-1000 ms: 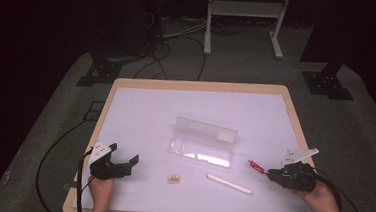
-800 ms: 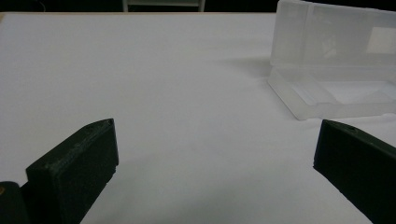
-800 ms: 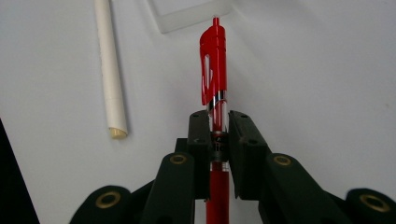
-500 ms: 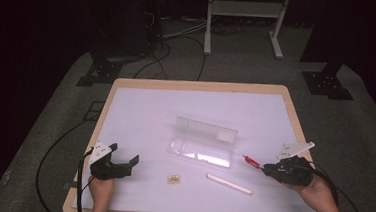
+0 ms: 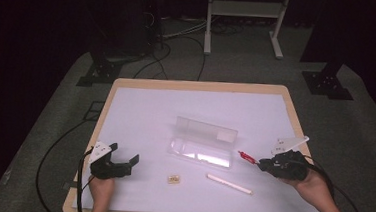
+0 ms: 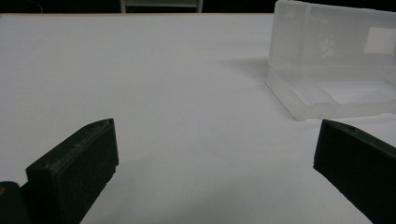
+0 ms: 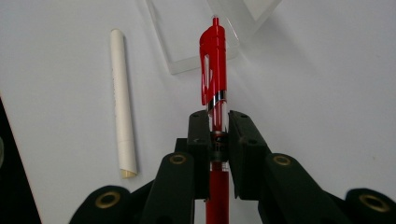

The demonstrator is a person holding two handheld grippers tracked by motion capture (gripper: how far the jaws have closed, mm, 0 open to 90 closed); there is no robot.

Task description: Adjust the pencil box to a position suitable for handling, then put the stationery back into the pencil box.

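Right gripper (image 7: 218, 123), lower centre of its own view: both black jaws pressed against the barrel of a red retractable pen with a clear mid-section and chrome band (image 7: 213, 70). Pen runs straight up the frame along the jaw line, clip end pointing away from the hand toward the upper centre. No brand or print readable on the barrel.

High view: the same right gripper (image 5: 263, 164) sits at the right of the frame, lower half, with the red pen (image 5: 246, 156) sticking out to the left, its tip just beside the right end of the case. Whether the pen is off the surface cannot be told.

Outward from there: a clear plastic hinged case with its lid standing open (image 5: 204, 143) lies at the middle of the frame; a pale rectangular label (image 5: 226, 136) sits on the lid, writing too small to read. A white paper-wrapped stick (image 5: 229, 184) lies below the case, slanting down to the right, apart from the pen. A small tan scrap (image 5: 173, 178) lies lower centre, marks illegible.

Left gripper (image 5: 122, 159), lower left of the high view, held low over the white tabletop with a pale wooden rim (image 5: 197, 85): jaws wide apart, nothing between them. In its own view the case (image 6: 334, 60) sits upper right, label (image 6: 379, 41) blank as far as can be read.
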